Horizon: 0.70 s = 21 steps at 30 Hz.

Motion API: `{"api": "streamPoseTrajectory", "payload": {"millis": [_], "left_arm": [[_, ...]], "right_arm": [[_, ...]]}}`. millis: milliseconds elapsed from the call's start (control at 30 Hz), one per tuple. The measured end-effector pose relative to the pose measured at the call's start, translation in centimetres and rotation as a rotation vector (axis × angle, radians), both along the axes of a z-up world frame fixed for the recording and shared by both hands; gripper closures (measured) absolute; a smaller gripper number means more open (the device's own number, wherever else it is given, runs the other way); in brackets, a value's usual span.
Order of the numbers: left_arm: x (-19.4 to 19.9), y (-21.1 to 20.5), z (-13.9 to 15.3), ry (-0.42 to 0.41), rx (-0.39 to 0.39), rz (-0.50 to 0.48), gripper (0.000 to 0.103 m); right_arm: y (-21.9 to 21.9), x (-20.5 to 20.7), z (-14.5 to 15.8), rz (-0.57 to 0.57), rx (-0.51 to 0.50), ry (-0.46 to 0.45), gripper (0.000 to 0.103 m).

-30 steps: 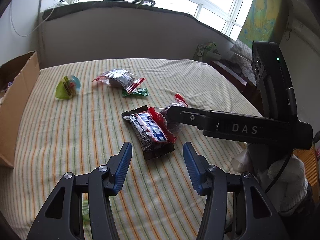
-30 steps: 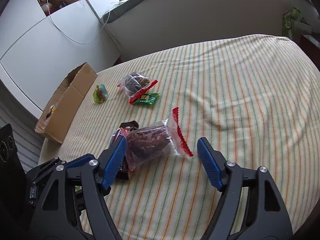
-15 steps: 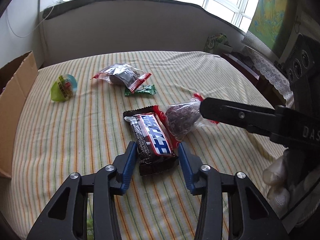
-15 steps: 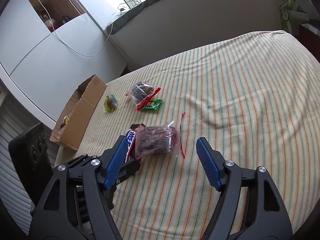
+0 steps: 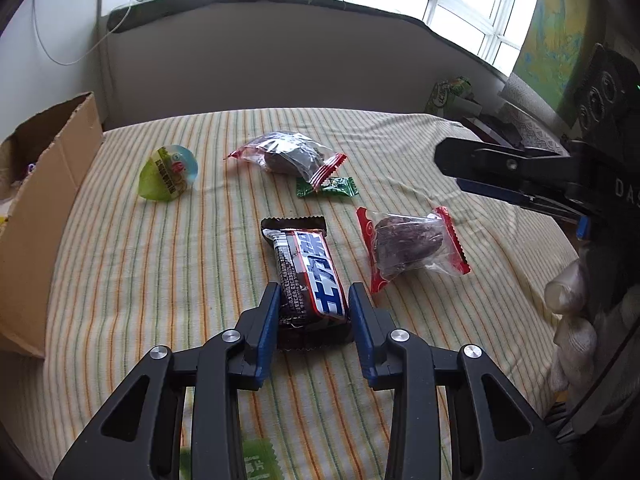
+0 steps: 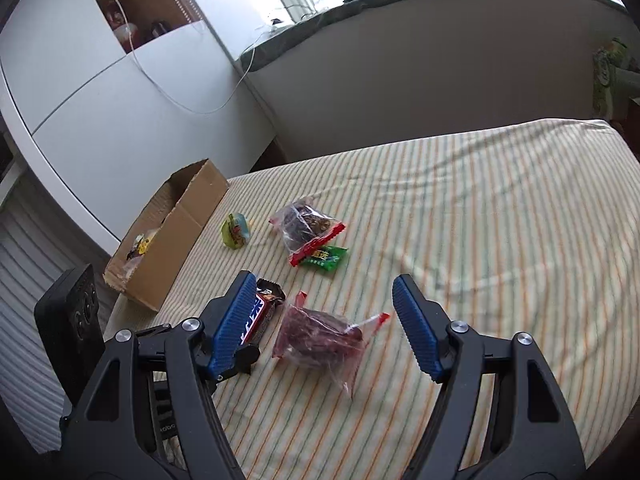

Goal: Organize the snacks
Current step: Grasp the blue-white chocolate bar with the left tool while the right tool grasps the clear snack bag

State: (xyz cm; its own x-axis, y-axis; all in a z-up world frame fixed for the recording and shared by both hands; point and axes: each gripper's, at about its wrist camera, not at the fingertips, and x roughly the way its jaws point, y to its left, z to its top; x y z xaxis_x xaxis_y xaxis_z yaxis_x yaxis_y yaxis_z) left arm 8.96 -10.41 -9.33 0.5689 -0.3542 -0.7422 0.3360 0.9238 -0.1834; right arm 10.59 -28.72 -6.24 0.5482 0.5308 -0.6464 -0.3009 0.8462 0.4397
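Note:
A dark chocolate bar (image 5: 308,264) with a blue and red label lies on the striped cloth (image 5: 140,280). My left gripper (image 5: 314,308) has its near end between its jaws, which are closing, and both blue pads touch the bar's sides. To the right of the bar lies a clear bag of dark snack with red ends (image 5: 408,248). My right gripper (image 6: 324,292) hangs open above that bag (image 6: 320,336) and does not touch it. The bar (image 6: 262,312) also shows beside the right gripper's left finger.
An open cardboard box (image 5: 44,200) holding snacks stands at the left edge. Farther back lie a green jelly cup (image 5: 170,174), a second clear bag (image 5: 288,156) and a green candy (image 5: 328,188). A green packet (image 5: 256,460) shows under my left gripper. A gloved hand (image 5: 572,320) is at the right.
My left gripper came forward over the chocolate bar's near end and narrowed onto it. My right gripper rose and drew back from the red-ended bag, which now lies apart from the bar.

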Motion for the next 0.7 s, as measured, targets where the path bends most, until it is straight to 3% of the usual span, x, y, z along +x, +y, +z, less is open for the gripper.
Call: {"api": "streamPoseTrajectory", "payload": {"millis": [100,367,600,700], "left_arm": [[-0.1,0.1,0.0,0.003,-0.006,0.003,0.07],[-0.2,-0.1,0.1,0.004,-0.003,0.004,0.07],[0.7,-0.6,-0.2,0.025,0.013,0.034,0.061],[0.8,-0.7,-0.2,0.014,0.015,0.032,0.065]], "right_arm": [[0.8,0.4,-1.4,0.073,-0.012,0.058,0.029],[1.1,-1.6,-2.7,0.102,-0.124,0.041,0.029],[2.2,-1.0,-3.2,0.071,-0.217,0.036,0.057],[2.3,-1.1,-3.1,0.057,-0.228,0.025,0.061]]}}
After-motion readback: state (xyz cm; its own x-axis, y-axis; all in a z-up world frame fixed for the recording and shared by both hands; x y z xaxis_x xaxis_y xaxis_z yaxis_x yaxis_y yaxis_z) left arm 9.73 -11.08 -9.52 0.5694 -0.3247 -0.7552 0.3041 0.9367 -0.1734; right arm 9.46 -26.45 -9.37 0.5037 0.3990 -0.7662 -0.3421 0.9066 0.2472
